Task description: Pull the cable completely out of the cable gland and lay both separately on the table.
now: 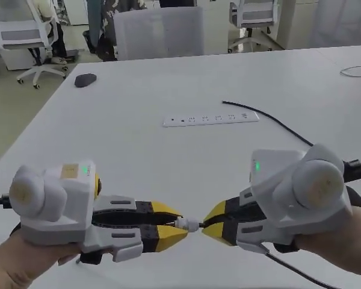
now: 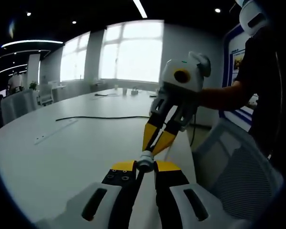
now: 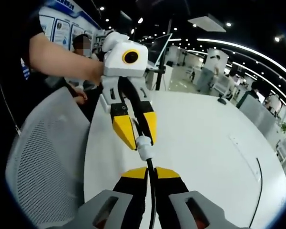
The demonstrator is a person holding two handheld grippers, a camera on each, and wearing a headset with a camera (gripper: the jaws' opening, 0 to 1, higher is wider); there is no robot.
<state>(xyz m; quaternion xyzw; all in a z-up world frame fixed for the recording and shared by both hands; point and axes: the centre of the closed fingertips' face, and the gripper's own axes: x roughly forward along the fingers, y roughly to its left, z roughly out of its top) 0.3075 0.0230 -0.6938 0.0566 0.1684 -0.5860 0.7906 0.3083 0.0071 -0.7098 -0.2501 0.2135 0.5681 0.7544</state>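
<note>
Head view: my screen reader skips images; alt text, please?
Two grippers meet tip to tip over a white table: the left gripper holds the white cable gland, the right gripper the black cable. A power strip lies beyond.

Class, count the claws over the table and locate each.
2. In the head view, the left claw is lower left, shut on the cable gland; the right claw lower right, shut on the cable.

My left gripper [image 2: 144, 167] pinches the white cable gland [image 2: 145, 160]; just beyond the gland, the right gripper [image 2: 151, 149] brings its yellow jaws together.
</note>
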